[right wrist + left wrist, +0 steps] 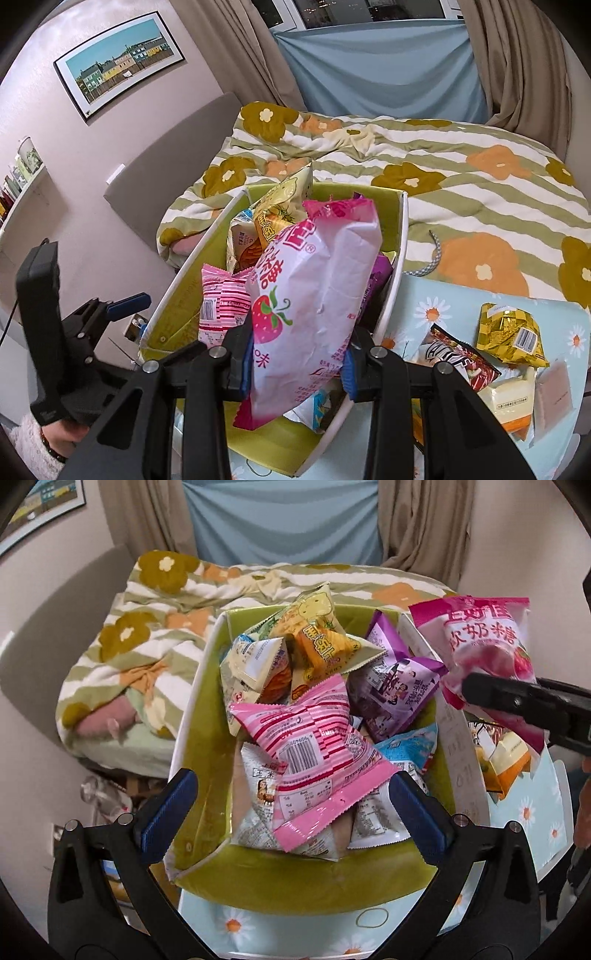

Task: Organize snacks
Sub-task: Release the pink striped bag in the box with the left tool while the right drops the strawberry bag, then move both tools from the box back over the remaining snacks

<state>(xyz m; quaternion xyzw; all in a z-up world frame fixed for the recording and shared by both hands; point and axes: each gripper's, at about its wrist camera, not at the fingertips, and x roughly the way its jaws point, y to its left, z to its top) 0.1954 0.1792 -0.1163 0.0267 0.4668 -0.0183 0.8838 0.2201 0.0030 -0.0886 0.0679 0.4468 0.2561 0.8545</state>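
Fingers of the left gripper (291,805) are spread wide open with nothing between them, just over the near edge of the green box (199,716). The right gripper (297,358) squeezes the bottom part of a big strawberry candy bag (317,291), holding it up over the box. The box is full of snack packs. A pink striped pack (314,753) lies on top, with a purple pack (395,686) and a yellow corn pack (317,638) farther back. The box sits on a blue daisy cloth (443,306). Beside the box on the cloth lies a gold pack (511,334), next to a dark red pack (458,362). Behind it all is a bed with a flowery blanket (461,192), then blue curtains (380,70).
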